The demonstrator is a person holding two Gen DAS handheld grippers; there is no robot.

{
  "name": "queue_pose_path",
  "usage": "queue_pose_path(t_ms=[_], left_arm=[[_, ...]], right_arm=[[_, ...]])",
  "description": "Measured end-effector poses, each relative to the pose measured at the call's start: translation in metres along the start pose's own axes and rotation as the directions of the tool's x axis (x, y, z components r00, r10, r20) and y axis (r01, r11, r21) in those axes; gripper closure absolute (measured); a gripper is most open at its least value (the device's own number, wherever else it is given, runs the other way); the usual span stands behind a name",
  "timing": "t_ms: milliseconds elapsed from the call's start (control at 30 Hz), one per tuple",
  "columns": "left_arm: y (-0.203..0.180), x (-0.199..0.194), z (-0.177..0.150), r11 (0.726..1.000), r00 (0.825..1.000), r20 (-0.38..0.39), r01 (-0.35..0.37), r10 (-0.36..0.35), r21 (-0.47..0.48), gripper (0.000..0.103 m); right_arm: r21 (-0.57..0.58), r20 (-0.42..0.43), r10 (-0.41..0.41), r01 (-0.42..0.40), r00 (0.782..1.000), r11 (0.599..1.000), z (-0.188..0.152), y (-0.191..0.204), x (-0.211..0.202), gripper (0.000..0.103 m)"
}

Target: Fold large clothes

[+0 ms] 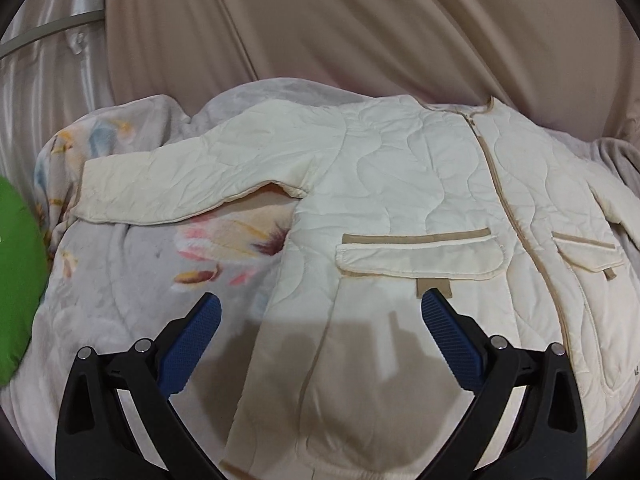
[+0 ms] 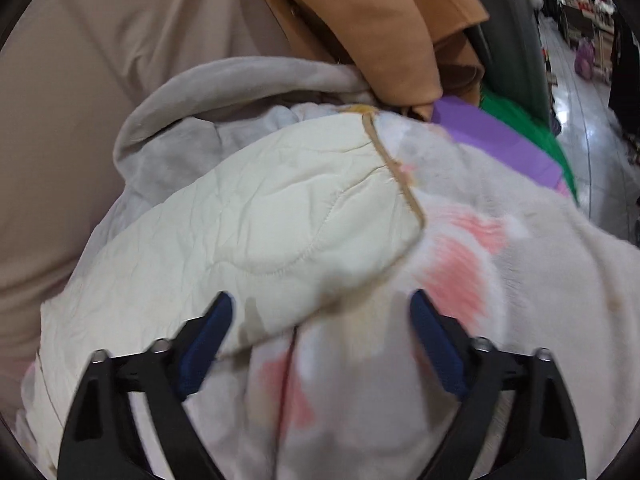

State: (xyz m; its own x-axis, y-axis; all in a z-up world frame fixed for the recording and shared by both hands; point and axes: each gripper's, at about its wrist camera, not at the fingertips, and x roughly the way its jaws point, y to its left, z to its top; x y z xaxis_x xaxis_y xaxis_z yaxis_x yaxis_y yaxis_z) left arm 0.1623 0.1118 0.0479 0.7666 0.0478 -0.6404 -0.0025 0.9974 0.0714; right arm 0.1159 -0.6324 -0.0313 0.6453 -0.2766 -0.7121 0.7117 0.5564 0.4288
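Left wrist: one cream jacket [image 1: 400, 184], two pockets; both grippers [image 1: 320, 312] [image 2: 322, 312] spread, empty

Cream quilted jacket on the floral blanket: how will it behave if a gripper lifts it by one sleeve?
The cream quilted jacket will probably droop rather than hold shape: its sleeve already lies creased and limp on the floral fleece blanket. The padded quilting suggests bulky, soft folds and low weight for its size. Both the left gripper and right gripper stand open, holding nothing.

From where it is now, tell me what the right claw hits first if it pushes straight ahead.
Most likely the cream jacket sleeve, whose lower edge lies between the open right claw fingers; the floral blanket is beneath. Depth is unclear.
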Motion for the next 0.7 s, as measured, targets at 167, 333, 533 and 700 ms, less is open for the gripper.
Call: queue_pose_path(t_ms=[167,333,533,700], left_arm=[[-0.012,0.013,0.009,0.999,1.000,0.009,-0.005,0.005,0.038,0.005],[-0.023,0.018,0.023,0.999,1.000,0.014,0.009,-0.009,0.049,0.005],[-0.033,0.012,0.042,0.998,0.997,0.043,0.057,-0.058,0.029,0.005],[-0.033,0.026,0.057,0.990,0.990,0.002,0.142,-0.142,-0.020,0.005]], right_arm=[[-0.021,0.050,0.094,-0.093,0.994,0.995,0.016,0.053,0.003,0.086],[-0.287,0.130,0.385,-0.337,0.914,0.897,0.007,0.201,-0.063,0.088],[-0.611,-0.160,0.665,-0.602,0.729,0.513,-0.109,0.399,-0.122,0.088],[-0.699,-0.415,0.554,-0.643,0.721,0.314,-0.245,0.486,-0.087,0.041]])
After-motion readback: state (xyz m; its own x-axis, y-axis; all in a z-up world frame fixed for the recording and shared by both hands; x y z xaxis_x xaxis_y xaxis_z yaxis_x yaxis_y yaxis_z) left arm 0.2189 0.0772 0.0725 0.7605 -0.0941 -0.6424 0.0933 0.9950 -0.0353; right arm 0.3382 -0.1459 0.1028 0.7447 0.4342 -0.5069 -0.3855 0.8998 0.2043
